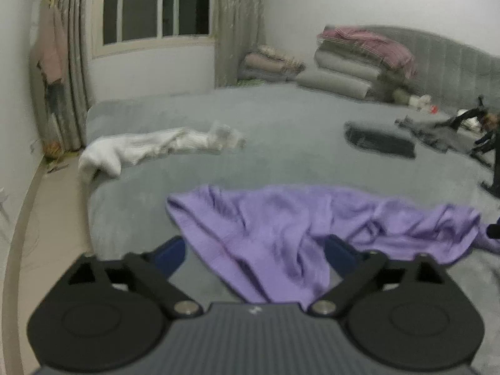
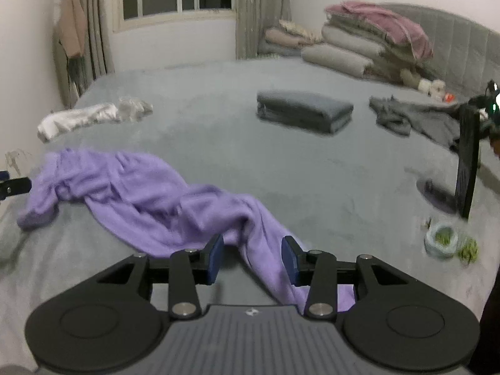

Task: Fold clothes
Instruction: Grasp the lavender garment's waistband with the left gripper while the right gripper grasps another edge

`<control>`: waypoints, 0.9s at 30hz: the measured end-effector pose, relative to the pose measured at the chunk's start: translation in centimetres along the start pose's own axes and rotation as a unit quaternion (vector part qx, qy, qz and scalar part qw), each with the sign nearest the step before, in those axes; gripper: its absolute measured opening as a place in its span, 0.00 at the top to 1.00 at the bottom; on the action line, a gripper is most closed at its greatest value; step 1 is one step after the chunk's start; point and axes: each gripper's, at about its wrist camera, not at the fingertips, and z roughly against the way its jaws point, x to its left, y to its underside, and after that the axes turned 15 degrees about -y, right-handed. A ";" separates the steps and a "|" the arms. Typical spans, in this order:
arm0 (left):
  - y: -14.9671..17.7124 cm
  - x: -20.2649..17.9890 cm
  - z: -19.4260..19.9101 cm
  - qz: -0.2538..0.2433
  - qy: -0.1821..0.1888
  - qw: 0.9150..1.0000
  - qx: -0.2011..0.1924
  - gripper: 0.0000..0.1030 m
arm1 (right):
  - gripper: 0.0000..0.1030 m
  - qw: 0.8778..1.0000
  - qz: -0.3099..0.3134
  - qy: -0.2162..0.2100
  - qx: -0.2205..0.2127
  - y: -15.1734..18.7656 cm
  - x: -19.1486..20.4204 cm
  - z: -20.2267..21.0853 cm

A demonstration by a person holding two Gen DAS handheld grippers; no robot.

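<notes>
A crumpled purple garment (image 1: 281,225) (image 2: 140,197) lies stretched across the near part of the grey bed (image 1: 281,156) (image 2: 312,172). My left gripper (image 1: 254,250) hangs over its left end with the jaws wide open; cloth lies between the blue fingers (image 1: 170,251), but neither pad presses on it. My right gripper (image 2: 252,259) is over the garment's right end, jaws partly open. A strip of purple cloth runs between its fingers (image 2: 215,259) and there is a gap beside the left pad. Part of the left gripper (image 2: 12,186) shows at the left edge of the right wrist view.
A folded dark grey garment (image 2: 304,111) (image 1: 379,140) and a crumpled grey one (image 2: 415,118) lie farther back. A white garment (image 1: 150,147) (image 2: 84,117) lies by the bed's left edge. Right: black stand (image 2: 467,156), plastic bag (image 2: 442,239). Stacked bedding (image 2: 368,40) at the headboard.
</notes>
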 end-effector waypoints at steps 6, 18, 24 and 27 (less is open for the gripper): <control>2.0 -1.3 -1.3 -0.006 -0.019 0.999 0.033 0.00 | 0.60 1.000 -0.005 0.029 0.010 0.7 -0.7 -1.2; 2.3 -2.0 -1.4 -0.035 0.005 0.999 0.028 0.55 | 0.92 0.999 0.001 0.041 0.007 1.0 0.1 -2.2; 1.4 -2.1 -0.9 -0.030 0.005 0.999 0.018 0.82 | 0.93 0.998 0.012 0.058 -0.025 0.6 0.5 -1.0; 1.3 -2.0 -0.8 -0.027 0.004 0.999 0.017 0.86 | 0.93 0.997 0.025 0.069 -0.038 0.5 0.8 -0.4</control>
